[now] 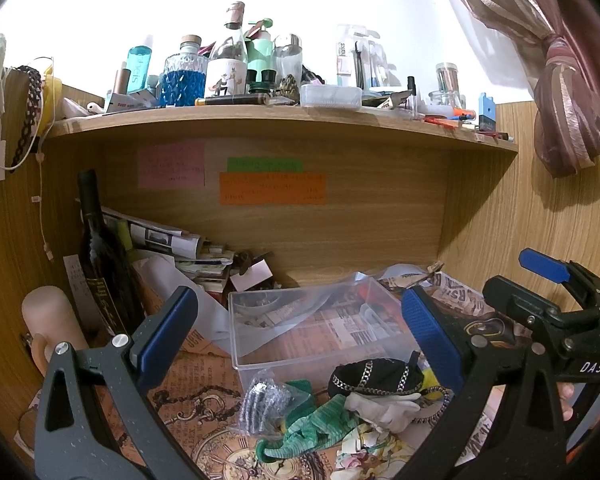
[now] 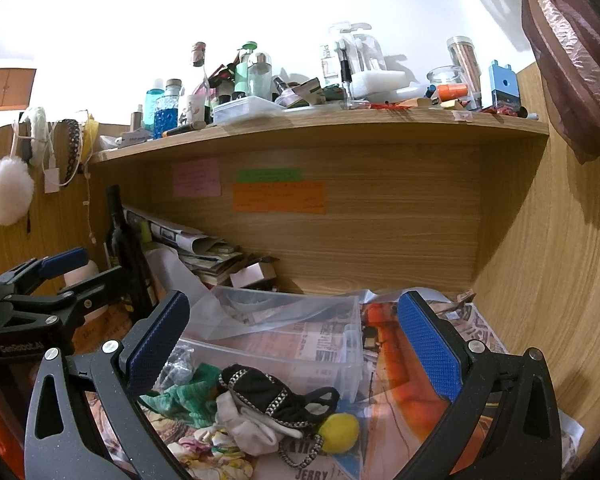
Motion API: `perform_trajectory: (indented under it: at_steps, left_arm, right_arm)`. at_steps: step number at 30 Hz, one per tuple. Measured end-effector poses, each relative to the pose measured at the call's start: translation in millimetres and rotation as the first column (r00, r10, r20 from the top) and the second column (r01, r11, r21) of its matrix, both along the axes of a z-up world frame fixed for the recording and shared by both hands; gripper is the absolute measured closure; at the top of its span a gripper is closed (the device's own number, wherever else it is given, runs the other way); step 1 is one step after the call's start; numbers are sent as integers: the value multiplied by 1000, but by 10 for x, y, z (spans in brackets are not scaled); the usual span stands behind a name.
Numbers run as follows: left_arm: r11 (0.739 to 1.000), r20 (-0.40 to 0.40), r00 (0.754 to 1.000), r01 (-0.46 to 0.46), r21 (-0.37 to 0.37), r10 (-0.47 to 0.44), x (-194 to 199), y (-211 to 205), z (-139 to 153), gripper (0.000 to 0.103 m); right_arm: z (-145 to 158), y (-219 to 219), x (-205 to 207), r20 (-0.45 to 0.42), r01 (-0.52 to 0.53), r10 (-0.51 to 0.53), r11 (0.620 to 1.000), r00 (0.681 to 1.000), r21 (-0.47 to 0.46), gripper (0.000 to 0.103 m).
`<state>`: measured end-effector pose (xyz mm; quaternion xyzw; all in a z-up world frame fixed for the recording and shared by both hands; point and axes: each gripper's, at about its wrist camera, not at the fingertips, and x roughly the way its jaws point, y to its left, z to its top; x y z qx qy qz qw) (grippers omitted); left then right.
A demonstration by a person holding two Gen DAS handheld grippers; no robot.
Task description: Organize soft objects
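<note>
2 sets of tongs, left (image 1: 300, 340) and right (image 2: 296, 344), hung wide apart and empty over the soft pile (image 2: 252, 412) lying on the table just before the clear bin (image 2: 300, 344); sound practice appeared to be 1 item lifted singly.

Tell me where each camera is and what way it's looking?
Left wrist: on the left hand-held gripper, facing the desk nook and clear box; its open blue fingers show, plus the right hand-held gripper.
Right wrist: on the right hand-held gripper, facing the same way; the left one shows at its left edge.
Shared: box, soft pile, cluttered shelf.
</note>
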<state>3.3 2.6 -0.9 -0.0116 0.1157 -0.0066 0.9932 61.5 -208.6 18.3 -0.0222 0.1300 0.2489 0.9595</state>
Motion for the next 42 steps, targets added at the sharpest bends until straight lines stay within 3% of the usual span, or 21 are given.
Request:
perform_trajectory:
  at_steps: [11,22,27,31,34,38,42]
  left_arm:
    - [1000,-122,992,13,-14,-15,187,122,-298,0]
    - [999,-320,947,-30,-27,20,500,376,-833,0]
    - [997,-355,934,-50,-50,29,612,494,-961,0]
    - [997,-400,916,-47,-65,17,722,559,-1063,15]
    - [996,-432,902,-30,-81,-8,788,581,-1151,16]
    - [994,-463,884,7,-108,-57,847,579,-1248,16]
    - [991,-486,869,30,-131,-91,890,572,-1325,26]
  right_arm:
    - [-262,17,214,-116,-9,5,999,993,-31,0]
    - [-711,48,518,-300,-59,37,996,953,-64,2]
    - [-855,137,654,-368,-109,81,992,926,-58,14]
    - [-911,242,715,-391,-148,113,987,913,-59,19]
    - [-961,335,749,-405,-177,133,981,905,-75,24]
    - [-1043,419,816,-444,-204,145,975,884,-87,42]
    - [-1088,435,848,-461,-210,148,974,875,-87,56]
